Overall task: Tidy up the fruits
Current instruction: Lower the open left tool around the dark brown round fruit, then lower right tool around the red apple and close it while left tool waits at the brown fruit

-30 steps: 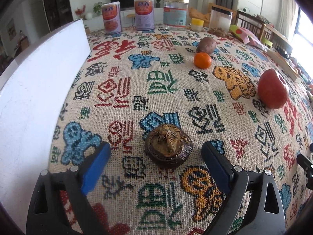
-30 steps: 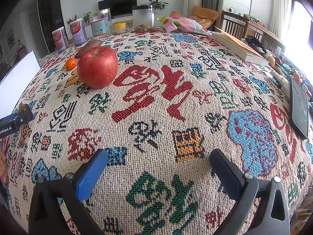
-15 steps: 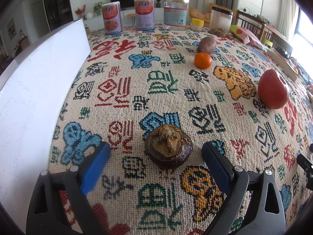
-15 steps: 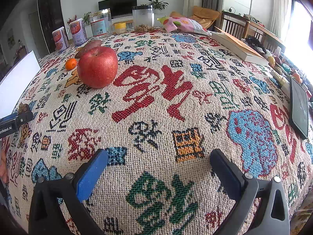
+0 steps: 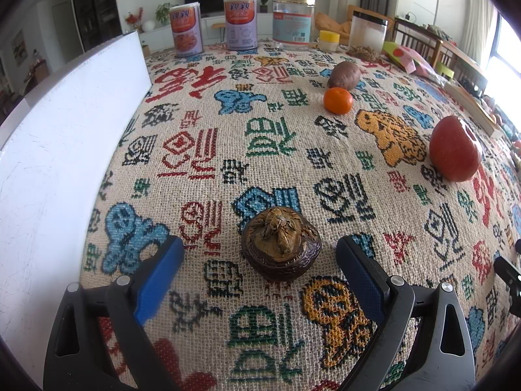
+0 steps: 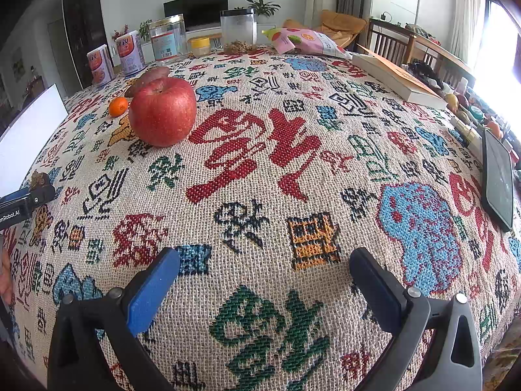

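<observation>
A dark brown mangosteen (image 5: 280,244) with a dried cap sits on the patterned tablecloth, between and just ahead of the fingertips of my left gripper (image 5: 260,251), which is open and not touching it. Farther off lie a small orange (image 5: 337,100), a brownish sweet potato (image 5: 344,75) and a red apple (image 5: 455,153). In the right wrist view my right gripper (image 6: 265,260) is open over bare cloth, with the apple (image 6: 161,110), orange (image 6: 118,106) and sweet potato (image 6: 148,76) far ahead on the left. The left gripper (image 6: 24,200) shows at that view's left edge.
A white board (image 5: 65,150) stands along the table's left side. Two cans (image 5: 185,34), jars (image 5: 293,21) and a yellow-lidded pot (image 5: 329,40) line the far edge. A snack bag (image 6: 306,40), a book (image 6: 397,79) and a phone (image 6: 498,179) lie on the right.
</observation>
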Available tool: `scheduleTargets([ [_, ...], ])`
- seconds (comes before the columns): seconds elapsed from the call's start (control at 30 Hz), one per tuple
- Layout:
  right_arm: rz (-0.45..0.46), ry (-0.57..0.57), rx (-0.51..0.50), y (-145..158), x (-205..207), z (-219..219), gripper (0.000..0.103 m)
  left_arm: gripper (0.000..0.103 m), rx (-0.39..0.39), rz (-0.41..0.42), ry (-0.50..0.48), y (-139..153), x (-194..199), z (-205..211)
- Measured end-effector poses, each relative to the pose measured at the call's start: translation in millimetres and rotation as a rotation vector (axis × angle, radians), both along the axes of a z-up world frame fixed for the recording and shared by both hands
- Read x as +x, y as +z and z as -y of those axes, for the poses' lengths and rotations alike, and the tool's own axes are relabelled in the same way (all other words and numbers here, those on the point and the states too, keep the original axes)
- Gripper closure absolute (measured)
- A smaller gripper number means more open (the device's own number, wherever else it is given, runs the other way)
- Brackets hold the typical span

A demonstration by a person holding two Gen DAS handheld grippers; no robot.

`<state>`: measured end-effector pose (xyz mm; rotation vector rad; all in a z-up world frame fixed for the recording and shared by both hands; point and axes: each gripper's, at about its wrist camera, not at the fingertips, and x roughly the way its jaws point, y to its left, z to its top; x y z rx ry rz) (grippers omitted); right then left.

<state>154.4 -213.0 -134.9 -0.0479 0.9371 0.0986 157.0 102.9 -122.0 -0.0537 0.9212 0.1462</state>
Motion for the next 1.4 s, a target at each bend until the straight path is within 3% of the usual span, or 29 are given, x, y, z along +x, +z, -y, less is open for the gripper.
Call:
scheduleTargets([
  [0.77,-0.003,0.000,0.000,0.6,0.3,0.1,0.000,0.007,0.001,0.000,0.001,-0.2,0.3,0.1],
  [0.83,-0.056,-0.014,0.004,3.6,5.8,-0.8,0.000,0.007,0.001,0.001,0.001,-0.2,0.4,0.1],
  [0.9,-0.108,-0.024,0.093,13.6,16.1,-4.6,0.001,0.007,0.001,0.000,0.001,-0.2,0.3,0.1],
  [1.0,-0.068,0.038,0.174,32.5,33.5,-30.9,0.002,0.007,0.000,0.000,0.001,-0.1,0.4,0.2],
  [1.13,-0.001,0.110,0.144,39.7,70.5,-76.2,0.002,0.007,0.000,0.000,0.001,-0.1,0.7,0.0],
  [1.27,-0.014,0.130,0.093,25.7,103.9,-106.8,0.002,0.007,0.001,0.000,0.001,0.1,0.6,0.1],
  [1.3,-0.017,0.124,0.082,22.8,109.2,-110.7,0.003,0.007,0.001,0.000,0.001,0.2,0.5,0.1],
  [1.37,-0.016,0.102,0.093,19.6,115.3,-110.2,0.018,0.007,0.001,0.000,0.001,0.1,0.7,0.0],
  [1.4,-0.011,0.087,0.085,20.1,117.6,-108.4,0.036,0.007,0.001,0.000,0.001,0.2,0.6,0.0],
])
